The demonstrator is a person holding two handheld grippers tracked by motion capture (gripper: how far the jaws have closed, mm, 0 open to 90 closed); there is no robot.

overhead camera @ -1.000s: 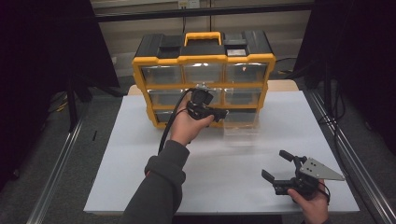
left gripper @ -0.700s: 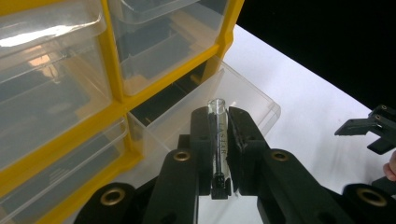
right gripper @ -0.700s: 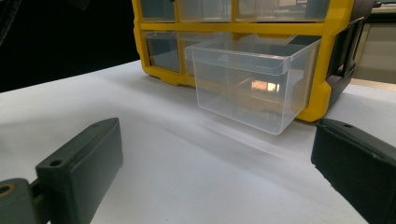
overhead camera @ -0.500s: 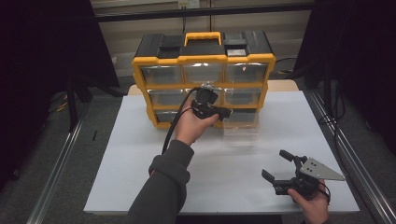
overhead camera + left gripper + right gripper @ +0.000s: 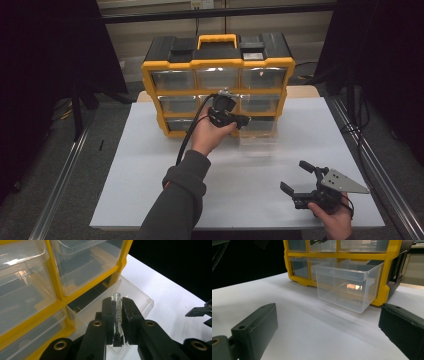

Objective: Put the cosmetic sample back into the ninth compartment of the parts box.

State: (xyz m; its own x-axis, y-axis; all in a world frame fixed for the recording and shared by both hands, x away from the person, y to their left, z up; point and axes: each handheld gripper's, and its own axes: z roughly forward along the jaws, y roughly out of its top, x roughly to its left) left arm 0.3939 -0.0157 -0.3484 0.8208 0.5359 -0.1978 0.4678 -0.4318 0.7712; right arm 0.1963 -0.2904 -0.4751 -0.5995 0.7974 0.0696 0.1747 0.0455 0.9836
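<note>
Partly gripper-hidden, clear tube [image 5: 116, 312] above pulled-out drawer [image 5: 140, 296]

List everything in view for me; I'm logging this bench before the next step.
Drawer cabinet: one, yellow frame with black top, far edge of the table.
Open drawer: one, clear, pulled out of the bottom row.
Glass vial: one, clear, clamped over the open drawer.
Table: one, white top.
Left gripper: one, black, shut on the glass vial by the cabinet front.
Right gripper: one, black, open, near right of the table.
</note>
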